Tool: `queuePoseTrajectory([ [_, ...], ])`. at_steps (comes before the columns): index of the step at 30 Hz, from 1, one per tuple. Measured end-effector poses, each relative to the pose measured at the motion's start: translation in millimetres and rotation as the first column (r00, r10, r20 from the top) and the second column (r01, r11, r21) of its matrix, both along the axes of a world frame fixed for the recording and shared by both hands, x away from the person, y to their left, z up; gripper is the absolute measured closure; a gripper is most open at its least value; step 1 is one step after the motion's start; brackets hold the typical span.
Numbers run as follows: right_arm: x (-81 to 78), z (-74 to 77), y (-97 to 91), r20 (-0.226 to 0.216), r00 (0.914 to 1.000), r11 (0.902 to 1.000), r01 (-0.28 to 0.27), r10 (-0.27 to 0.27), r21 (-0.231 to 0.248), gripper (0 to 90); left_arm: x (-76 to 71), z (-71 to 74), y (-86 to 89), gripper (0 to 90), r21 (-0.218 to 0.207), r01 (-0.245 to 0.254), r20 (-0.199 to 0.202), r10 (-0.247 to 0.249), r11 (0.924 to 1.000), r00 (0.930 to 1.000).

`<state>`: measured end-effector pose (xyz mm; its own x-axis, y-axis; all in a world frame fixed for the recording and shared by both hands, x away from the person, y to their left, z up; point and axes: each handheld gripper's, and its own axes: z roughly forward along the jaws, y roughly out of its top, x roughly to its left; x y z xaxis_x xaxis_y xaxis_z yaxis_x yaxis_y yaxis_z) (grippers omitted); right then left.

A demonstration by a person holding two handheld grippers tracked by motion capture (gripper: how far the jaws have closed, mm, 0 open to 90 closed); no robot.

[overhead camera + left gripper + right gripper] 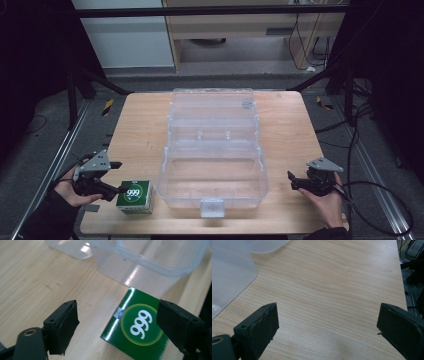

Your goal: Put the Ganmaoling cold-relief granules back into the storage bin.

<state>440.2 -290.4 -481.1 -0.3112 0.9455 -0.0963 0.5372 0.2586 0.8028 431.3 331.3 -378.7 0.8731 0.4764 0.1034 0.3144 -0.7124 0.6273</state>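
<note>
A clear plastic box (pixel 212 187) stands open in the middle of the wooden table (pixel 140 125), its lid (pixel 212 107) laid back behind it. A small green carton marked 999 (pixel 135 196) sits by the box's front left corner. My left gripper (pixel 119 176) is open just left of the carton, held in a hand. In the left gripper view the carton (pixel 140 328) lies between and beyond the spread jaws, touching neither, with the box wall (pixel 140 267) behind. My right gripper (pixel 291 180) is open over bare wood right of the box, nothing between its jaws.
The table's right edge (pixel 403 285) runs close to my right gripper, with cables (pixel 380 200) on the floor beyond it. A corner of the box (pixel 232 272) shows at the left of the right gripper view. Black frame bars (pixel 210 10) stand behind the table.
</note>
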Motion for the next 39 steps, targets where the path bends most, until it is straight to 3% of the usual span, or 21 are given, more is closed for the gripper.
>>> queuePoseTrajectory([
  [5,0.4,-1.0,0.0,-0.004,1.0,1.0,-0.001,0.001,-0.003,3.8,-1.9,0.4,-7.1,15.1,0.053,0.091,-0.025,-0.09,0.9944,0.9956],
  [8,0.9,-1.8,0.1,-0.012,0.9999,0.9999,-0.005,0.004,-0.012,3.5,-2.5,0.5,-9.3,13.4,0.069,0.111,-0.032,-0.109,0.9914,0.9935],
  [10,1.0,-2.2,0.5,-0.014,0.9999,0.9998,-0.008,0.007,-0.016,3.4,-3.3,0.1,-12.3,12.2,0.098,0.139,-0.043,-0.135,0.9854,0.9899],
  [16,1.3,-3.2,1.3,-0.025,0.9996,0.9997,-0.011,0.01,-0.021,3.1,-3.5,-0.6,-16.4,8.2,0.129,0.161,-0.055,-0.155,0.9784,0.9863],
  [20,1.7,-3.7,1.5,-0.03,0.9995,0.9996,-0.012,0.011,-0.026,2.9,-3.4,-3.4,-20.6,7.1,0.173,0.18,-0.072,-0.17,0.9684,0.9828],
  [22,1.7,-3.9,1.9,-0.033,0.9994,0.9996,-0.012,0.011,-0.027,2.9,-2.3,-6.7,-24.6,6.2,0.206,0.193,-0.088,-0.179,0.9592,0.98],
  [24,1.6,-3.9,2.0,-0.034,0.9994,0.9995,-0.012,0.011,-0.028,2.9,-1.8,-7.7,-25.8,5.8,0.215,0.195,-0.09,-0.179,0.957,0.9797],
  [26,2.0,-4.3,1.8,-0.033,0.9993,0.9993,-0.016,0.015,-0.033,2.8,-0.1,-10.3,-29.1,5.4,0.236,0.208,-0.103,-0.188,0.9493,0.9767],
  [35,2.3,-5.4,2.9,-0.048,0.9987,0.999,-0.02,0.018,-0.039,2.5,2.2,-15.2,-36.5,3.3,0.25,0.237,-0.128,-0.211,0.9389,0.9692],
  [39,2.7,-6.1,3.2,-0.053,0.9983,0.9986,-0.026,0.024,-0.045,2.2,4.0,-19.6,-40.8,3.1,0.27,0.258,-0.14,-0.227,0.9277,0.9638],
])
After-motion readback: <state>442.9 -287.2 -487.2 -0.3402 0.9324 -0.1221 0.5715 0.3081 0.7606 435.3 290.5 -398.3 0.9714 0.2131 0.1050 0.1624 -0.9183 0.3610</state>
